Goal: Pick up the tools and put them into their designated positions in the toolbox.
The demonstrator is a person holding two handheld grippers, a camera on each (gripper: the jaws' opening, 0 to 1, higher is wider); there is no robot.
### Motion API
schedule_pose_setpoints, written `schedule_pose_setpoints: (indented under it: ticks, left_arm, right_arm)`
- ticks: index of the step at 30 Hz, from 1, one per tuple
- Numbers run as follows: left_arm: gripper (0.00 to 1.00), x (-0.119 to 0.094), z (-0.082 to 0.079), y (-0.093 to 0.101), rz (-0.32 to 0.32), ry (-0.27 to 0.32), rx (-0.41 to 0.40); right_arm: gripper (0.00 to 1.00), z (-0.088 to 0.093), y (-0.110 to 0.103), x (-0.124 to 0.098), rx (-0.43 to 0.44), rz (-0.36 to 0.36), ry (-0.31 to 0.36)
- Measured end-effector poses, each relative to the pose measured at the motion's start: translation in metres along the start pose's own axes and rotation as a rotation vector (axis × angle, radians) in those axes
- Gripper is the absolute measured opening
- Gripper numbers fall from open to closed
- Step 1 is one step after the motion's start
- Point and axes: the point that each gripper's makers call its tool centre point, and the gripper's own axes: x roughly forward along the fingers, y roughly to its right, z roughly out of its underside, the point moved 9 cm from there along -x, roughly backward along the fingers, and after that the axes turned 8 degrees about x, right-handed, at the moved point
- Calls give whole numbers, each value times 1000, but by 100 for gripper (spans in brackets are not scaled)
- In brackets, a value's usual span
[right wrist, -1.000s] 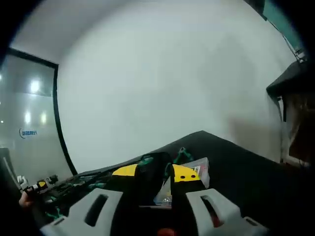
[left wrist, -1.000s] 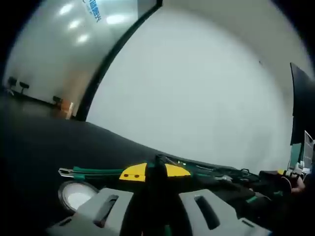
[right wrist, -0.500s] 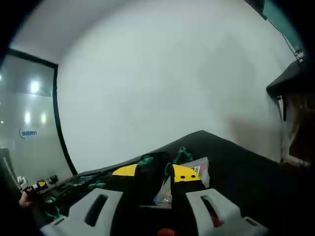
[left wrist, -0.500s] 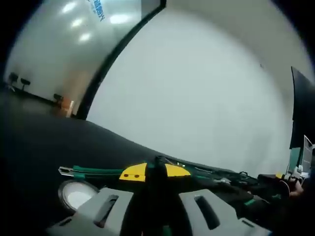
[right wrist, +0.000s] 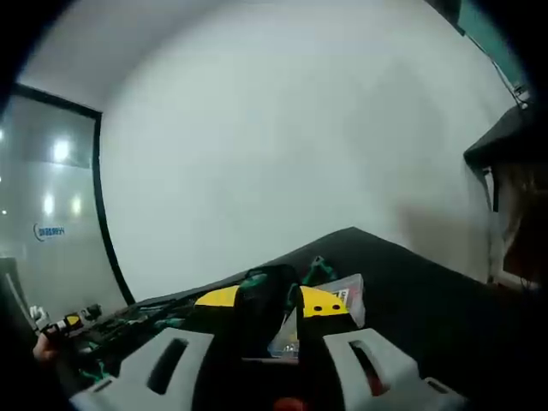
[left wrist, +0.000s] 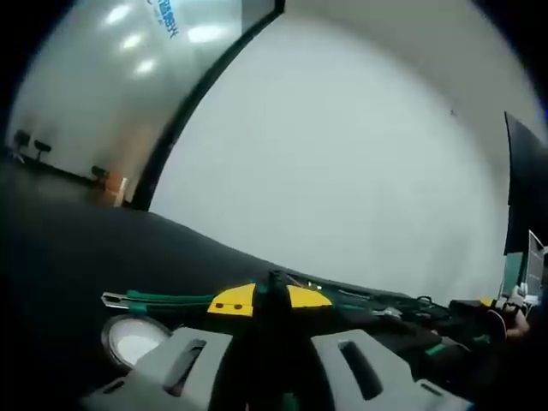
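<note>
Resting low over black table [left wrist: 68, 274], both tongs [left wrist: 270, 301] [right wrist: 272, 301] apparently closed.

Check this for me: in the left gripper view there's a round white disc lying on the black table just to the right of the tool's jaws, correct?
Not quite. The round white disc lies on the black table to the left of the left tool, not the right, as the left gripper view shows.

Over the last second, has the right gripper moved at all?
No. The right gripper sits the same against the black wall strip and the clear plastic box.
</note>
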Motion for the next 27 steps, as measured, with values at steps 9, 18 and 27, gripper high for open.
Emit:
schedule_pose_setpoints:
  ticks: [9,18,27]
  left_arm:
    - [15,-1,-3,1,19,32,3]
    - [18,-2,-8,6,63,62,26]
    - [18,-8,-25,4,67,202,-41]
  right_arm:
    - [23,2,-6,-4,-3,-4,1]
    - [23,4,-7,-4,-10,1,-10]
    - [23,1,-9,-7,-21,-5,7]
